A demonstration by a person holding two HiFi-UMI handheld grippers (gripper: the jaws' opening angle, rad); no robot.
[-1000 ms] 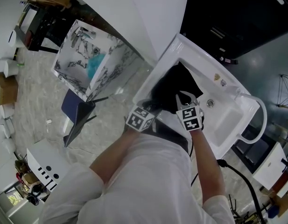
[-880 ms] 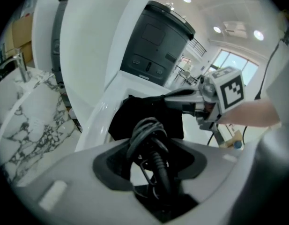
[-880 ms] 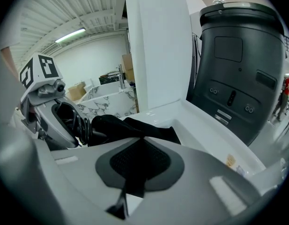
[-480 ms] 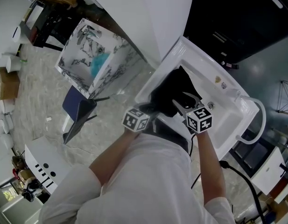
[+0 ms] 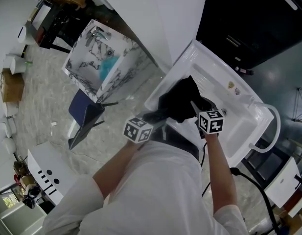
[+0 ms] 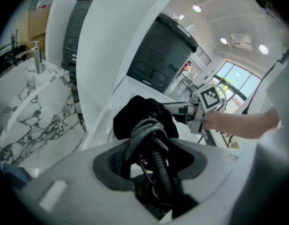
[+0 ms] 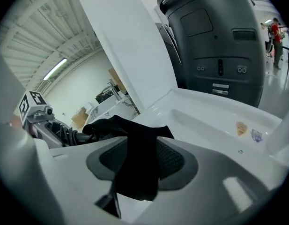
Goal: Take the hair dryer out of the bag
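While left gripper clamped the hair dryer's coiled cord to draw it out, right gripper, jaws just reopened then narrowing, straddled loose bag fabric unpinched, likely to regrip; dryer body hidden inside, on sink

light: bright, even, from ceiling lights | gripper views: fisheye bend, black corners | foreground soft

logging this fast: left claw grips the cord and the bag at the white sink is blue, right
No: the bag is black, not blue; the head view shows it. The left claw does grip the cord, and the bag is at the white sink.
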